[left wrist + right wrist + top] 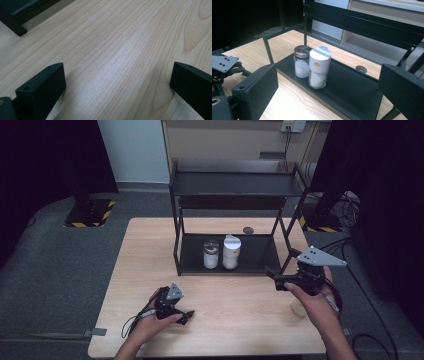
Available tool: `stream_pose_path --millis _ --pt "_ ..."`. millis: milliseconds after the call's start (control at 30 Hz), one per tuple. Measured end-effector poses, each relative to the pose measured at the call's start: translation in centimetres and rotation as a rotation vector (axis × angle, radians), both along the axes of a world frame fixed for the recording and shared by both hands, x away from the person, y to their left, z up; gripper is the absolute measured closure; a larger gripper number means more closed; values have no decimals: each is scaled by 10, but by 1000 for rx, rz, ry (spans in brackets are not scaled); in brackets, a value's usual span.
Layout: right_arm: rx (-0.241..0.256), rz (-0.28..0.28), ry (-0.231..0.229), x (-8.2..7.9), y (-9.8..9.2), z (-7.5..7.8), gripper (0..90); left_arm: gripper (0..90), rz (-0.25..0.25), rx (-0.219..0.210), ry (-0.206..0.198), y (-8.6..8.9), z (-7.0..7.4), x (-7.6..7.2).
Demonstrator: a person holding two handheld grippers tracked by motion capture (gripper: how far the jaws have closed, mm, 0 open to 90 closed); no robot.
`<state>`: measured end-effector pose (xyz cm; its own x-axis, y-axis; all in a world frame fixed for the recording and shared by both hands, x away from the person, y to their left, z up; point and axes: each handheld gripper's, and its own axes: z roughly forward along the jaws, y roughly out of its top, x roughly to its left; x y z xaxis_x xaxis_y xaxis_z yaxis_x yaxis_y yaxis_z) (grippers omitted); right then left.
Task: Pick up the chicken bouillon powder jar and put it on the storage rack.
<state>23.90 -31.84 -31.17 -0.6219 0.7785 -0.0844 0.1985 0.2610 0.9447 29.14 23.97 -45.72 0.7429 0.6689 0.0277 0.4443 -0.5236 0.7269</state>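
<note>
High view. A black two-tier rack stands at the far middle of the wooden table. On its lower shelf two jars stand upright and just beside each other: the silver-capped jar at 9 o'clock of the white-capped jar, both holding a white filling. The right tongs, held above the table at 4 o'clock of the jars, point toward the rack and are well apart from both. The left tongs lie low over the table near its front edge, at 7 o'clock of the jars. A small round pale object lies on the table beside the right hand.

Left gripper view. The left tongs are spread wide and hold nothing — bare table lies between the jaws. A rack foot shows at 11 o'clock.

Right gripper view. The right tongs are likewise spread wide and hold nothing. Between and beyond the jaws stand the silver-capped jar and the white-capped jar, touching or nearly so — each roughly half full of white powder or grains. The left tongs' grey plate shows at 9 o'clock.
</note>
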Motion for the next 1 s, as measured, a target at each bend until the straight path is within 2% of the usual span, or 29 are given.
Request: stream_pose_path --millis 467,1000 --pt "13 -27 7 -8 -20 -5 36 0 0 0 0 0 0 0" --pt "41 -55 8 -20 -42 -19 35 0 0 0 0 0 0 0"
